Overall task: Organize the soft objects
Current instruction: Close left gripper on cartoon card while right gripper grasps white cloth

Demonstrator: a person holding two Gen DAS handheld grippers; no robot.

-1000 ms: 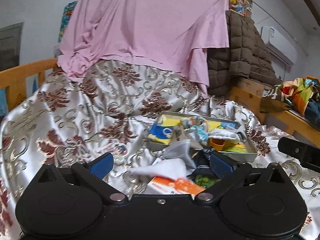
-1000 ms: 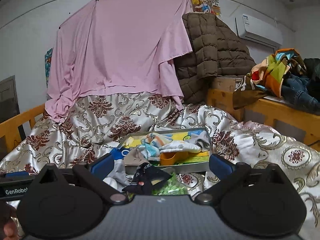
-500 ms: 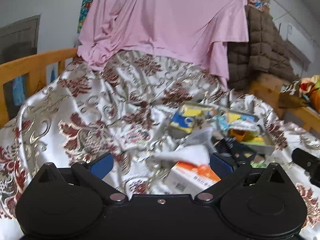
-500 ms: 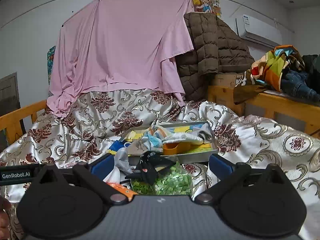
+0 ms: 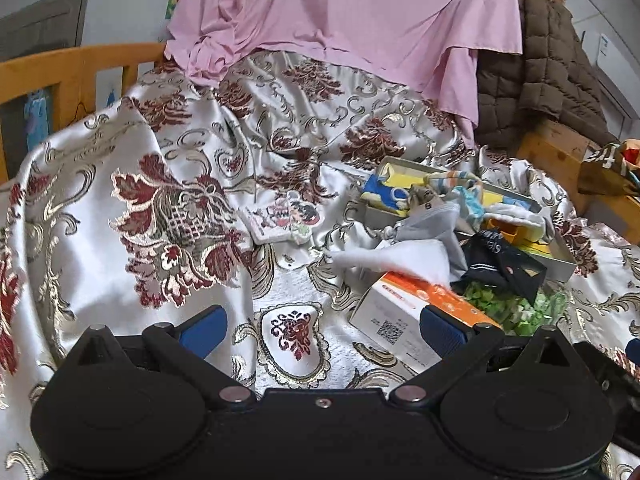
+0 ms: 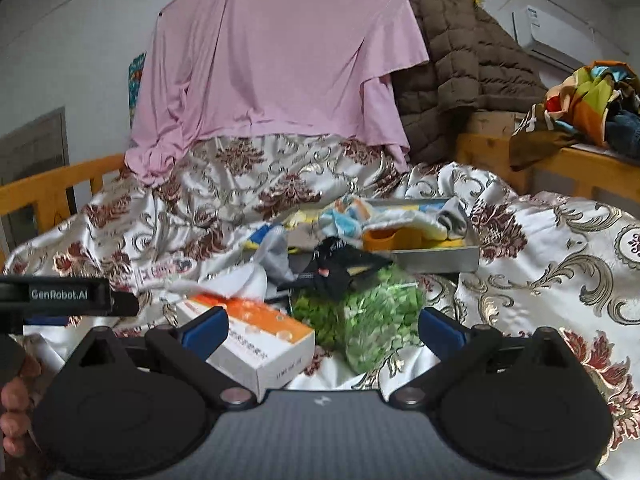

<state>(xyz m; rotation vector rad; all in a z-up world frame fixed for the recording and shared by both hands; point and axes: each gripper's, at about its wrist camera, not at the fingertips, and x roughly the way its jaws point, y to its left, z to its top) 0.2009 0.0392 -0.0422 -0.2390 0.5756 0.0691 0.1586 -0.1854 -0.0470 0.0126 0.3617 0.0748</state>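
A heap of soft things lies on the patterned bedspread [image 5: 180, 216]: a white cloth [image 5: 404, 256], a grey garment [image 5: 432, 220], a dark blue sock [image 5: 500, 260] and a bag of green pieces [image 6: 372, 312]. An orange-and-white box [image 6: 260, 336] lies beside them. Behind stands a metal tray [image 6: 440, 260] with colourful cloths and an orange cup [image 6: 384, 240]. My left gripper [image 5: 320, 328] is open over bare bedspread, left of the box. My right gripper [image 6: 320, 330] is open, its fingers flanking the box and green bag. A small cartoon pouch [image 5: 284, 220] lies apart on the left.
A pink sheet [image 6: 272, 64] and a brown quilted coat [image 6: 468, 68] hang at the back. Wooden bed rails [image 5: 60, 76] run along the left. A wooden bench [image 6: 560, 168] on the right holds a pile of colourful clothes. A hand [image 6: 16, 400] shows at the lower left.
The left gripper has swung left and down, so the heap now sits at its right. The right gripper has moved closer to the box and green bag. Both stay open.
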